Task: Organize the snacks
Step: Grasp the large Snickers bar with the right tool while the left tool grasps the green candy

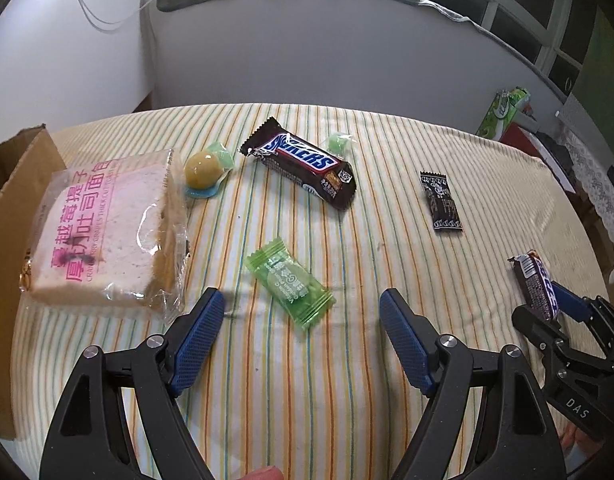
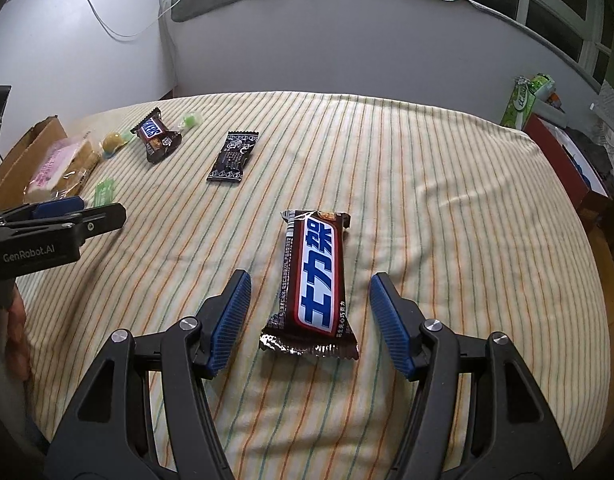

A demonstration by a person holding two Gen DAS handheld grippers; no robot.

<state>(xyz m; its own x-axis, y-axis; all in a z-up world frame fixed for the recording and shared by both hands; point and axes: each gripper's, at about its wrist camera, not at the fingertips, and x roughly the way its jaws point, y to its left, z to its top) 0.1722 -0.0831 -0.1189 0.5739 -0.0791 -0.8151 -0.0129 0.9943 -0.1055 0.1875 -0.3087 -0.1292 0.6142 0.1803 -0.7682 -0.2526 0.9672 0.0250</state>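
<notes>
Low in the right wrist view, the right tongs (image 2: pixel 310 326) stand open around a Snickers bar (image 2: pixel 313 280) lying flat on the striped surface (image 2: pixel 447 208), their pads clear of its wrapper on both sides. Low in the left wrist view, the left tongs (image 1: pixel 302 340) gape open just short of a green candy (image 1: pixel 289 282), with bagged bread (image 1: pixel 107 232) at left, a second Snickers (image 1: pixel 303 162) above centre and a black sachet (image 1: pixel 441 202) to the right

Glossy plastic wrapper on the chocolate bar (image 2: pixel 313 280), matt woven striped cloth (image 2: pixel 427 200), brown cardboard box (image 1: pixel 11 200).
</notes>
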